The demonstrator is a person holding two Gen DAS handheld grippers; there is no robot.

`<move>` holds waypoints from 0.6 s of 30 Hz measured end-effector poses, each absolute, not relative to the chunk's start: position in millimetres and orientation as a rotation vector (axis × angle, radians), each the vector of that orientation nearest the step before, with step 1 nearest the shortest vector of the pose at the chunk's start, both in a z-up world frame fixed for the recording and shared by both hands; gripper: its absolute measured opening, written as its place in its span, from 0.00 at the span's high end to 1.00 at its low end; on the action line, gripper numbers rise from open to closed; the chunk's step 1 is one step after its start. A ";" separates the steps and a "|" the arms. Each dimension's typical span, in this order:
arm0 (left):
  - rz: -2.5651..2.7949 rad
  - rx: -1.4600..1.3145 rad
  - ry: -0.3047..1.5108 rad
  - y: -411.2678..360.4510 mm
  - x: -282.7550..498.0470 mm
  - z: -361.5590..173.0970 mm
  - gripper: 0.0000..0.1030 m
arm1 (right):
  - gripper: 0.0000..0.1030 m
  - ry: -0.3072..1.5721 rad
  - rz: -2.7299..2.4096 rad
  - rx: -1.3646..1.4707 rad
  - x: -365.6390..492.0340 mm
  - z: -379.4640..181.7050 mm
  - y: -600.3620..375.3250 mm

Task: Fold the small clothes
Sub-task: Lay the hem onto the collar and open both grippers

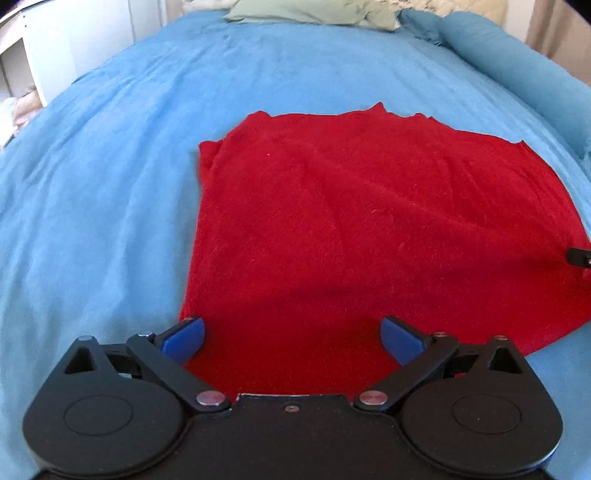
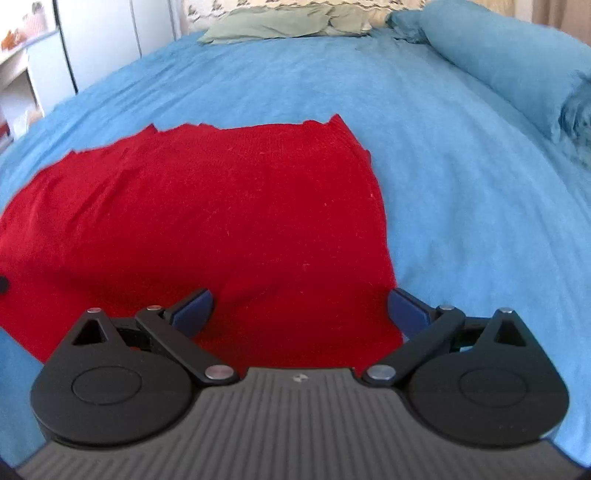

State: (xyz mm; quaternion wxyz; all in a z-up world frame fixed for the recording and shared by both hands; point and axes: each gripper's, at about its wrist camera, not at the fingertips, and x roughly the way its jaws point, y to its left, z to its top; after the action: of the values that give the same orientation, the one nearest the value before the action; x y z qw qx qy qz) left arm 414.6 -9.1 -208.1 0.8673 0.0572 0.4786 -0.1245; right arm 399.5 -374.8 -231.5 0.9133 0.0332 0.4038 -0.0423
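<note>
A red knitted garment point(image 1: 351, 221) lies flat on the blue bed cover point(image 1: 110, 184), folded into a rough rectangle with jagged far edges. My left gripper point(image 1: 291, 338) is open and empty, hovering over the garment's near left corner. My right gripper point(image 2: 301, 312) is open and empty over the near right corner of the same garment point(image 2: 221, 221). A black tip of the right gripper point(image 1: 580, 256) shows at the right edge of the left wrist view, and a bit of the left gripper point(image 2: 3, 284) shows at the left edge of the right wrist view.
The blue cover point(image 2: 461, 184) spreads wide around the garment. A blue bolster pillow point(image 2: 498, 62) lies along the right side. Green pillows point(image 2: 280, 22) sit at the head of the bed. White furniture point(image 2: 22, 74) stands to the left.
</note>
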 end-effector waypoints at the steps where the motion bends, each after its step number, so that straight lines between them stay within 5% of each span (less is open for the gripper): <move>1: -0.235 0.137 0.977 -14.7 412.1 -197.1 0.00 | 0.00 0.843 -0.105 0.061 399.1 -227.1 -371.4; 6: -0.333 0.128 0.889 -48.5 417.8 -169.5 0.00 | 0.00 0.745 -0.018 0.001 383.8 -189.7 -322.0; 11: -0.279 0.139 0.953 -79.5 447.9 -197.5 0.00 | 0.00 0.732 -0.061 -0.156 406.3 -212.3 -276.1; 18: -0.219 0.143 1.002 -76.5 449.9 -200.7 0.00 | 0.00 0.775 -0.132 -0.033 409.2 -222.7 -291.1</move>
State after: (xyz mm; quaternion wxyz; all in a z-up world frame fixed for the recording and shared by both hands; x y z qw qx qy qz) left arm 449.9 -76.5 -200.7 0.8689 0.0684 0.4790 -0.1047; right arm 409.2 -291.1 -222.7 0.9237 -0.0162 0.3774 -0.0641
